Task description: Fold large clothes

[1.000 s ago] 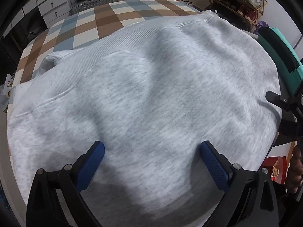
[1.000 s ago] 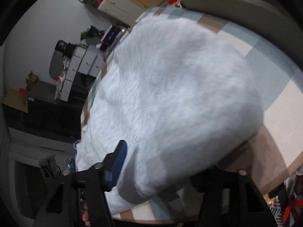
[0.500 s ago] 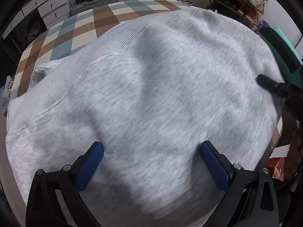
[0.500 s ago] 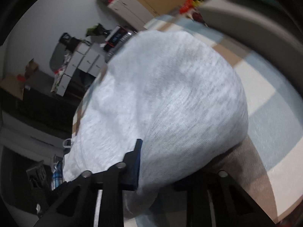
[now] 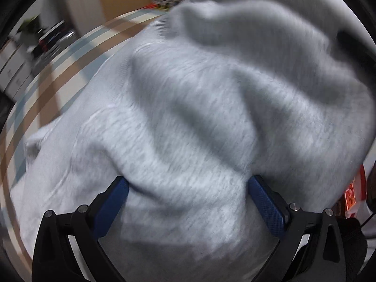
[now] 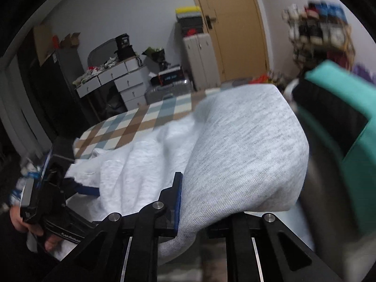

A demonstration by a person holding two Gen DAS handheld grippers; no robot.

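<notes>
A large light-grey sweatshirt (image 5: 199,122) lies bunched in thick folds over the checked table (image 5: 58,89). My left gripper (image 5: 189,202) points down onto it. Its blue pads (image 5: 112,202) stand wide apart, open, and cloth bulges up between them. In the right wrist view a lifted fold of the sweatshirt (image 6: 246,152) hangs from my right gripper (image 6: 192,202). The jaws are closing, with the cloth pinched against the one blue pad (image 6: 177,199) that shows. The other finger is hidden behind the cloth. The left gripper (image 6: 58,188) appears low on the left, held in a hand (image 6: 23,221).
A teal and black chair back (image 6: 347,122) stands close on the right of the lifted fold. Beyond the checked table (image 6: 122,129) are white drawers (image 6: 127,82), a suitcase, a wooden door and a shoe rack (image 6: 319,30). Something red (image 5: 352,192) sits low at the right.
The right gripper's jaws closed on the sweatshirt's edge, then rolled and rose with it. The left gripper slid sideways over the cloth, which went from flat to bunched folds.
</notes>
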